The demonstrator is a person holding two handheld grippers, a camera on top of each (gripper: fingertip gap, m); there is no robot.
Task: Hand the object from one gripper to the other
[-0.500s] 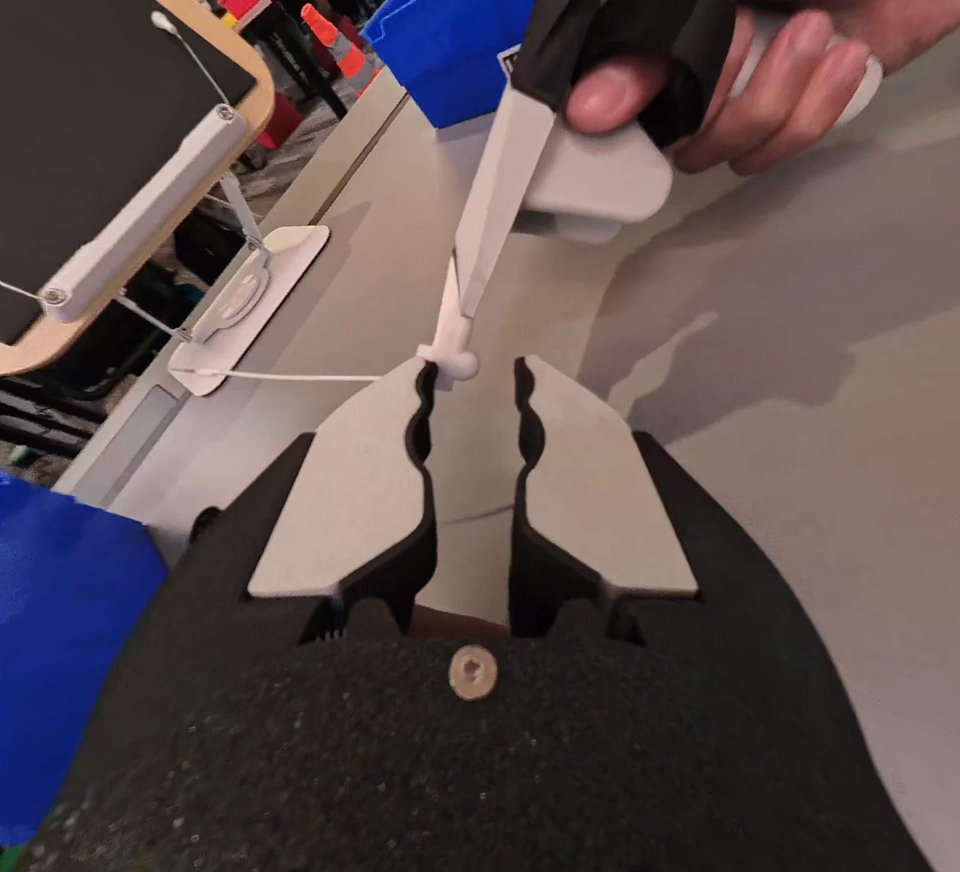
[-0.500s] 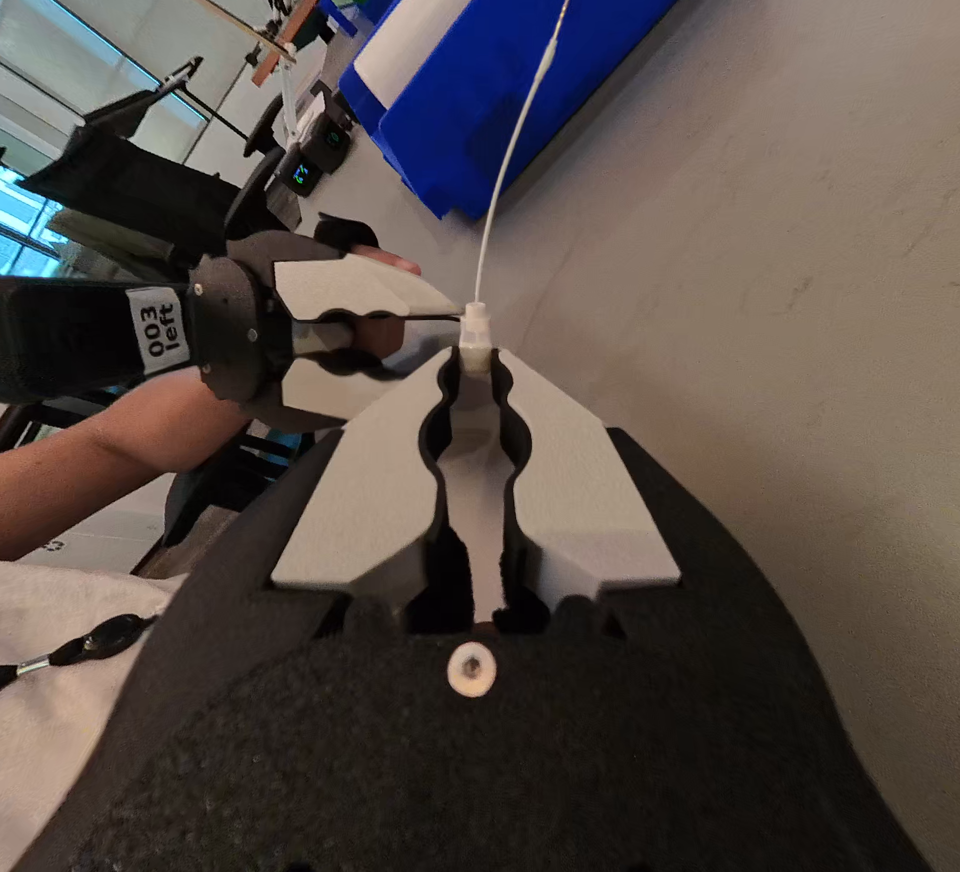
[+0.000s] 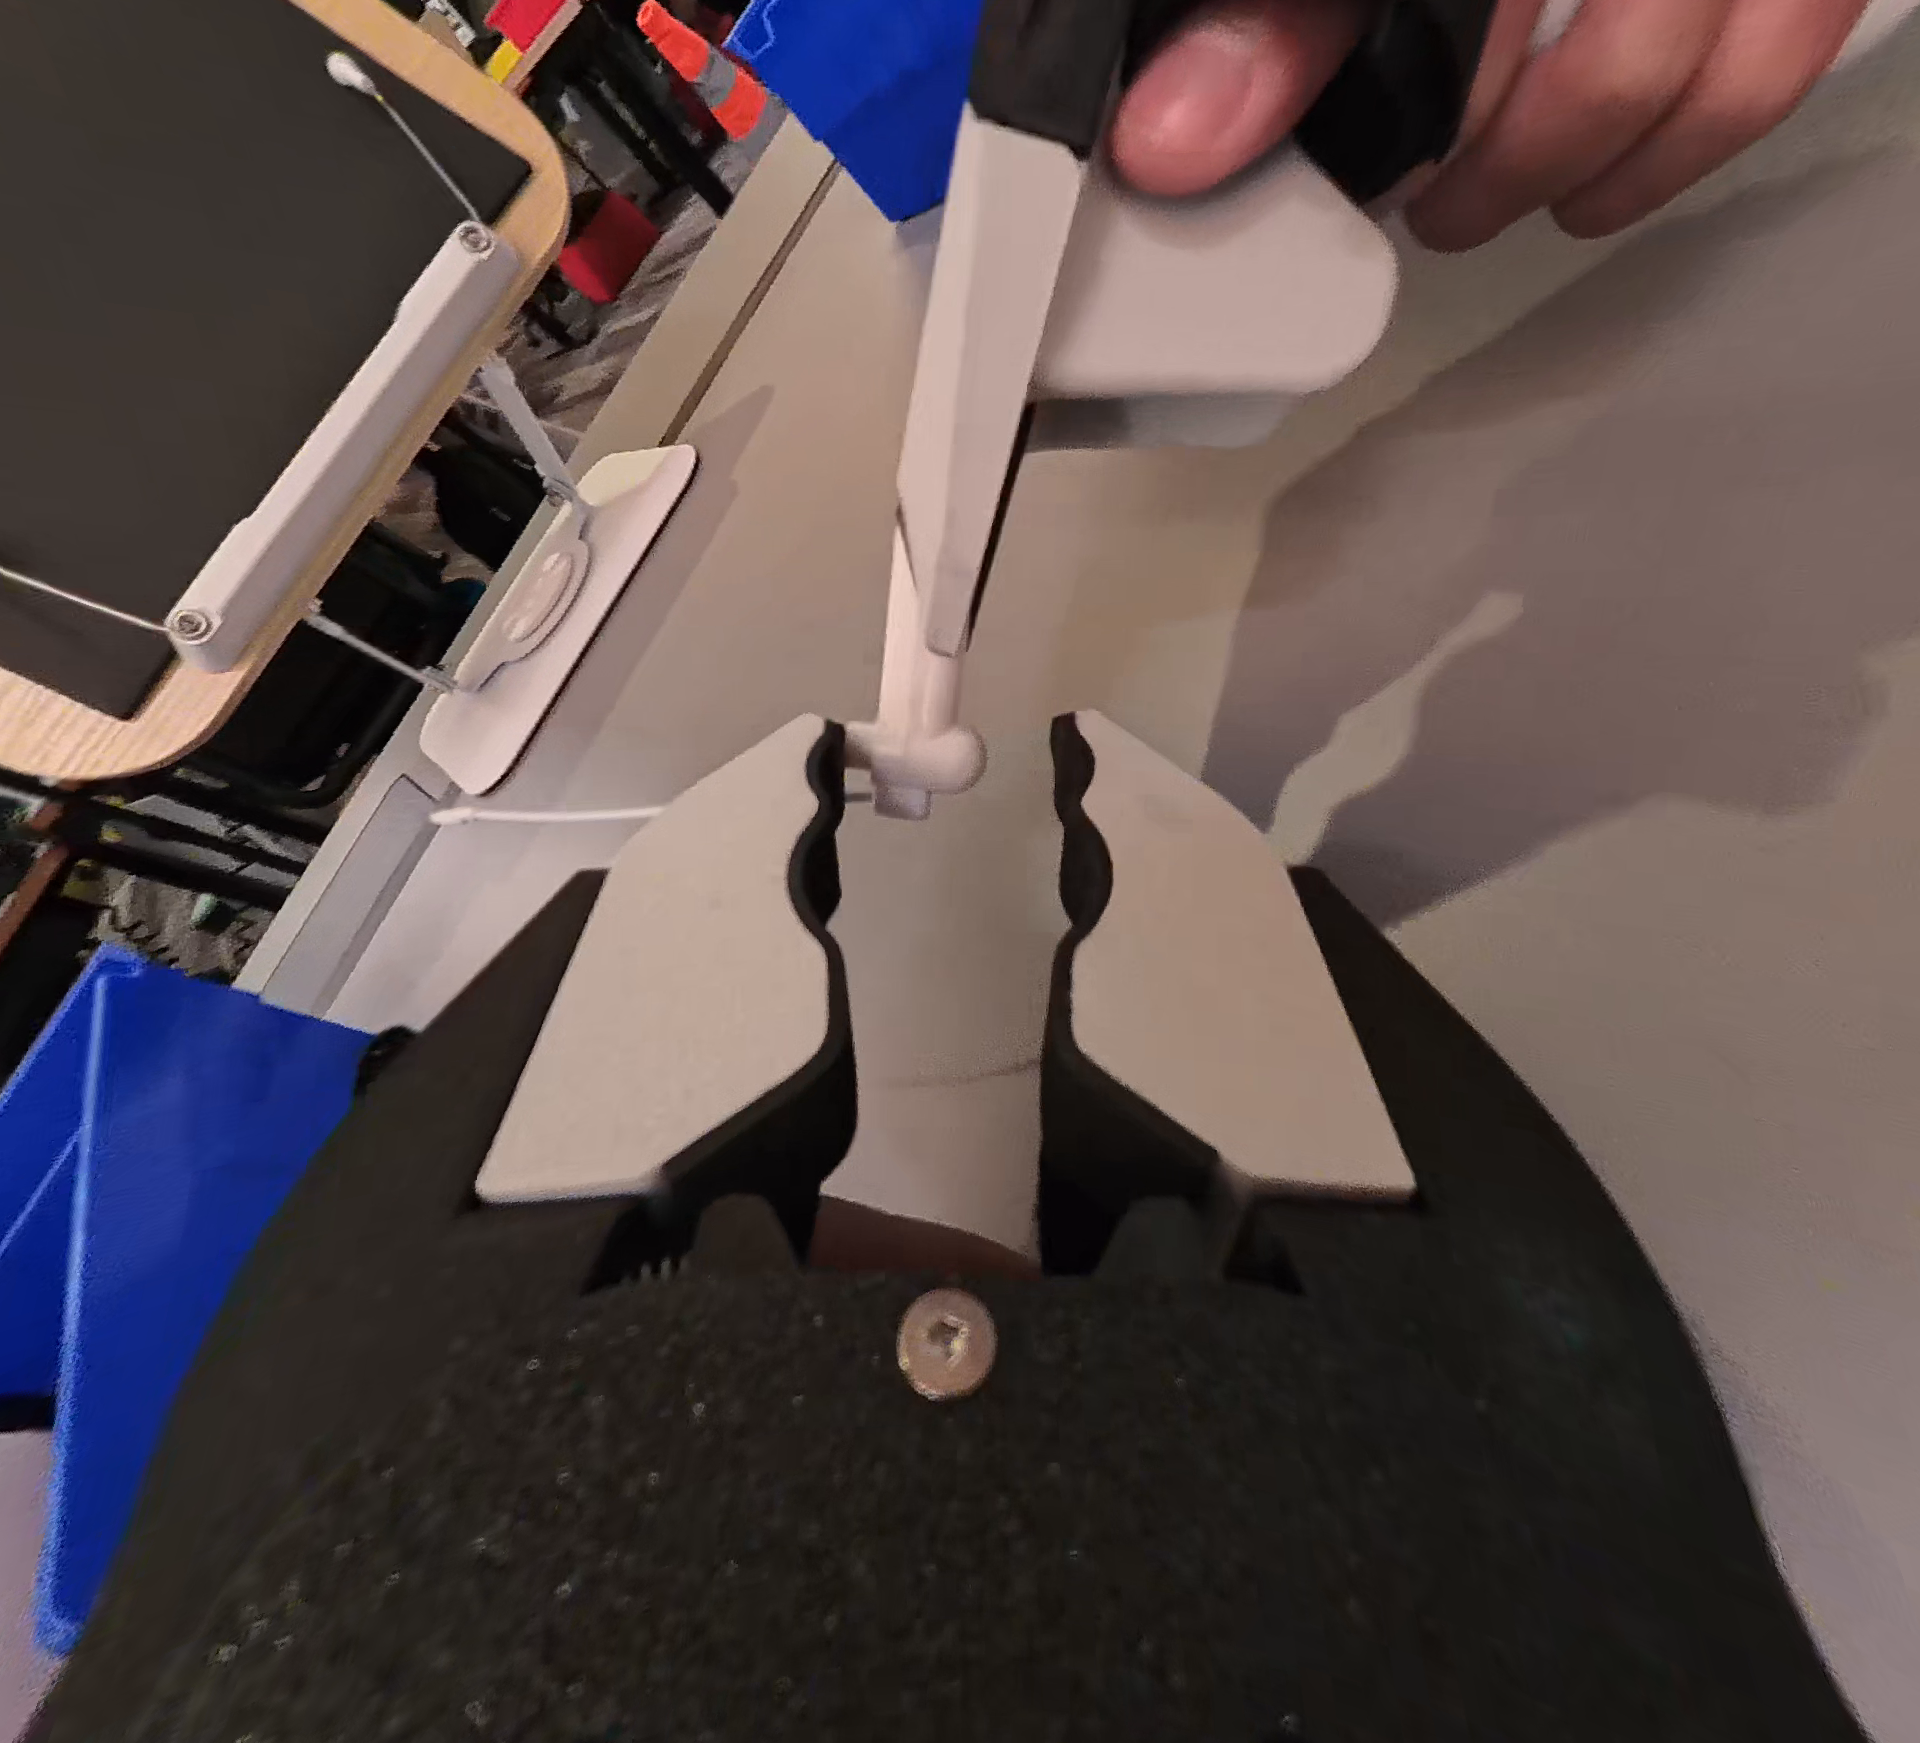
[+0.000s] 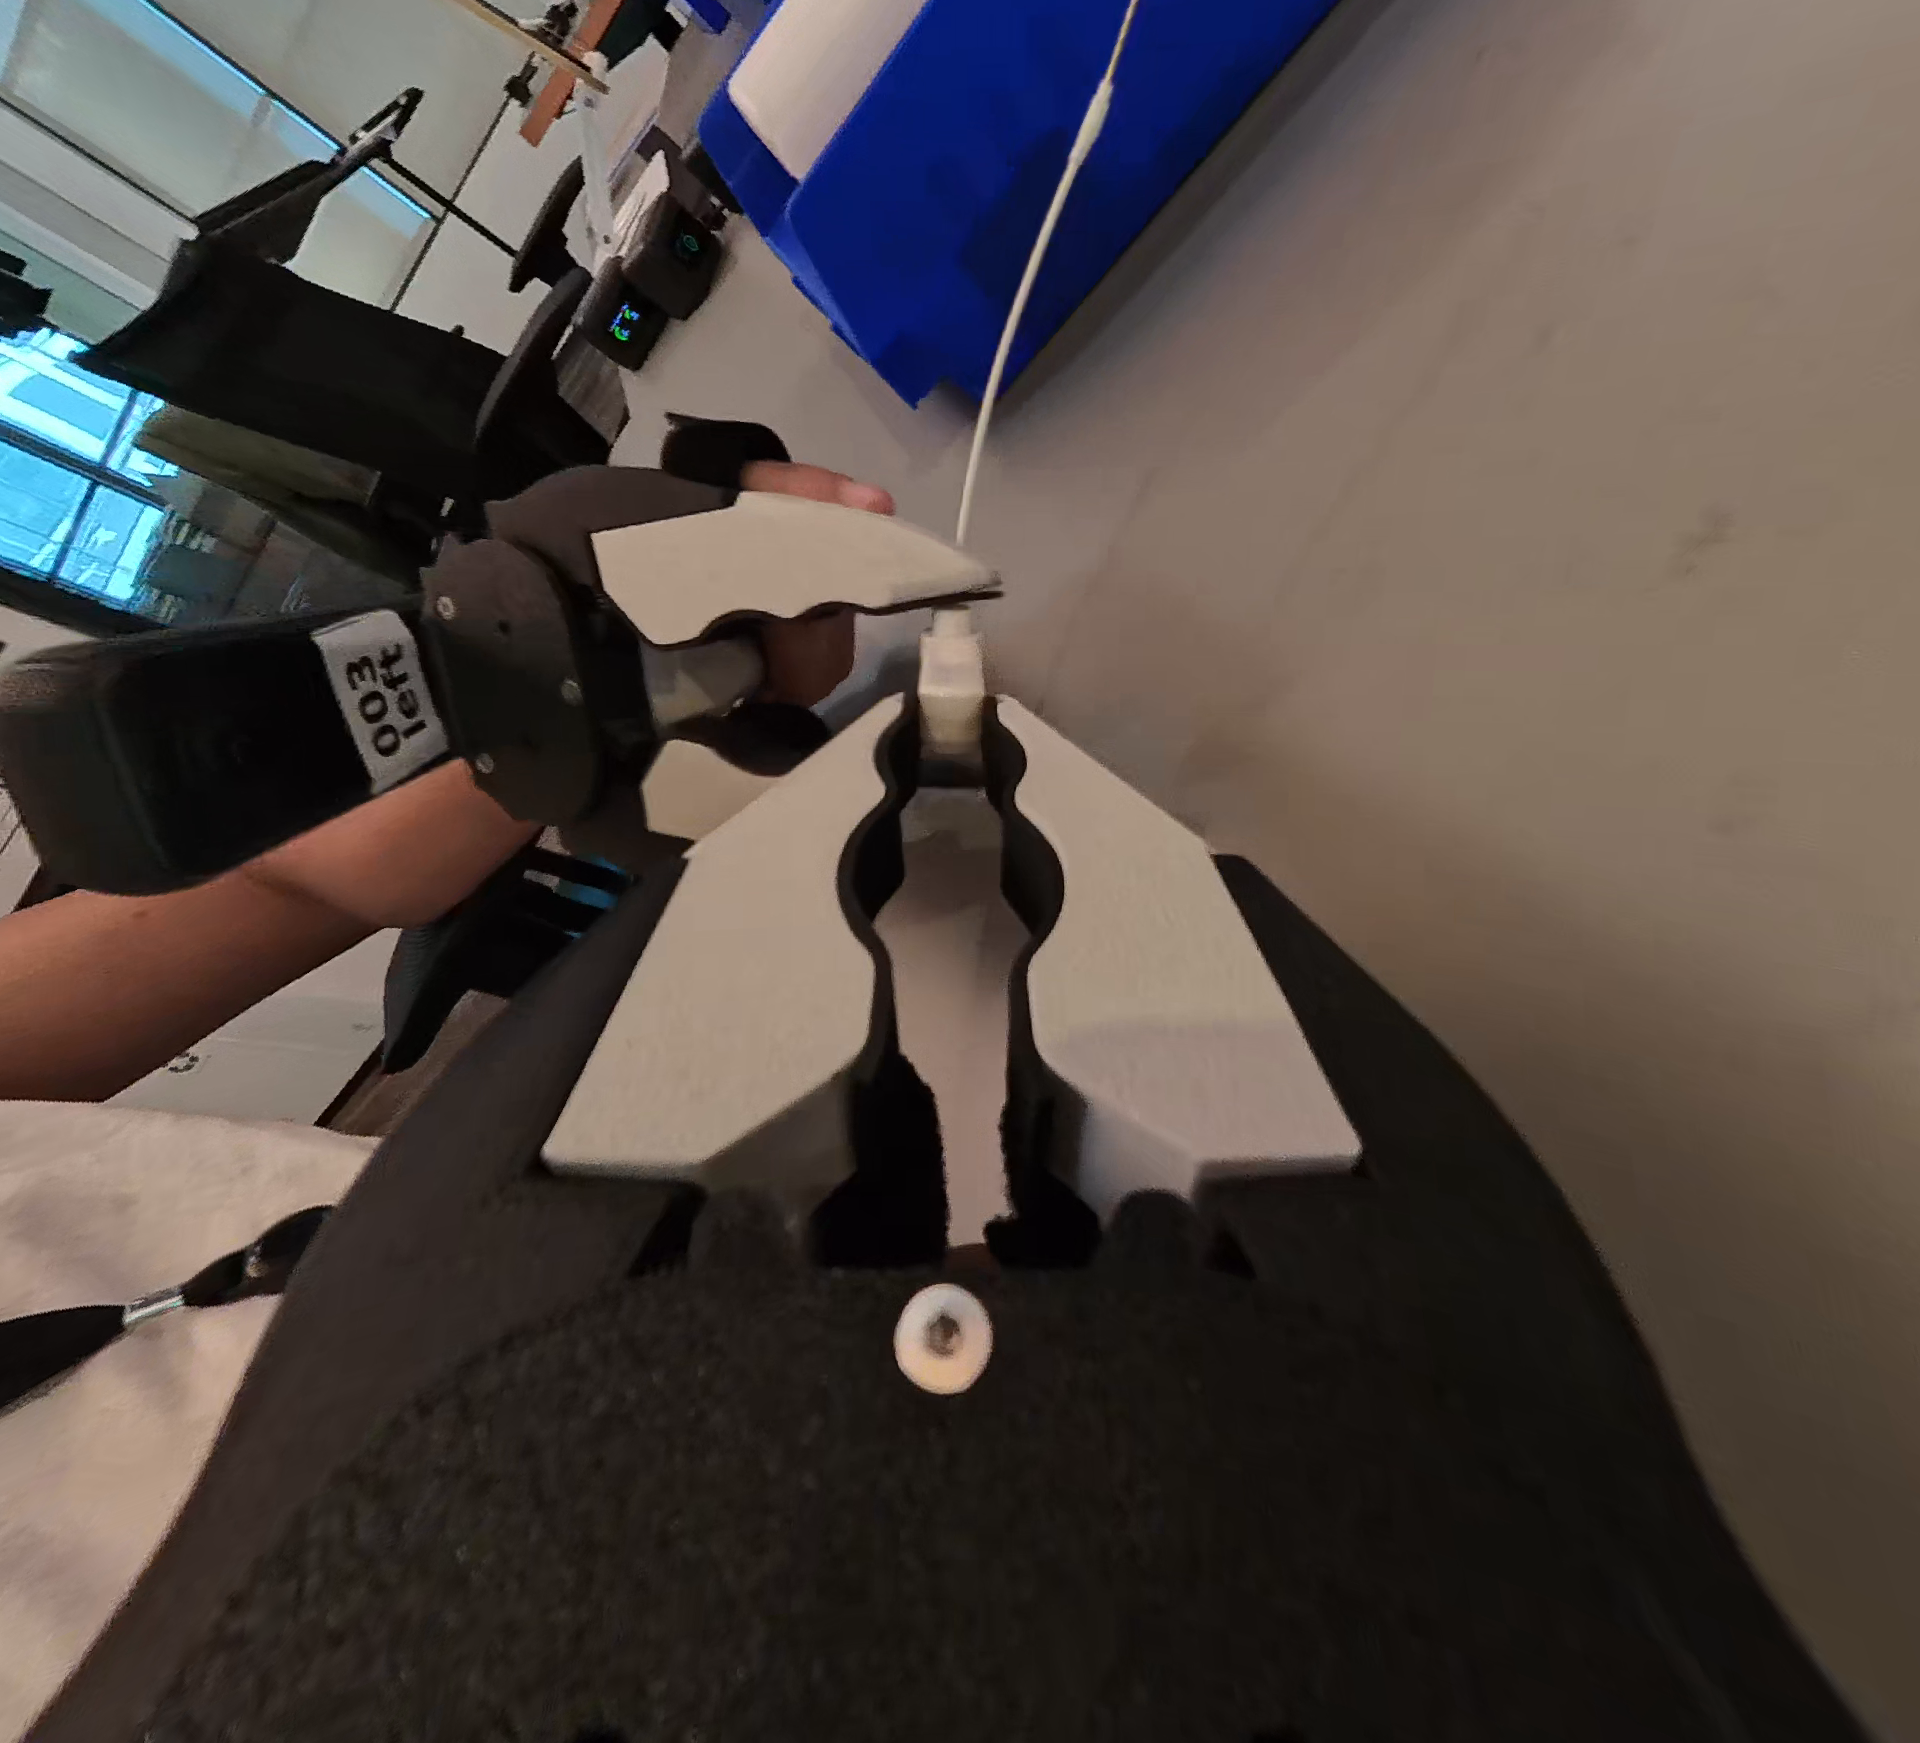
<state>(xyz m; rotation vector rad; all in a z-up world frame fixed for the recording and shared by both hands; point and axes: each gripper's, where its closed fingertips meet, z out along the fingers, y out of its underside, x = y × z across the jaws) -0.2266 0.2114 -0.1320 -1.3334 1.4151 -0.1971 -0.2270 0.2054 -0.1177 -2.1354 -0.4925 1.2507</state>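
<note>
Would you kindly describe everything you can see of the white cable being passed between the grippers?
The white cable looks like thin, flexible plastic-sheathed wire with a blocky white plug at one end and a slim connector tip at the other. The right hand-held gripper is shut on the plug at its fingertips. From there the cable rises in a gentle curve, free in the air above the grey table. The open left hand-held gripper brackets the plug; contact is unclear.

Plain grey worktop point(image 4: 1558, 758), matte and lightly scuffed. Blue bins point(image 4: 1091, 83) sit along its far edge, one with a white sheet inside. At the left edge, a flat white base plate point(image 3: 561, 623) lies on the worktop point(image 3: 1558, 966).
</note>
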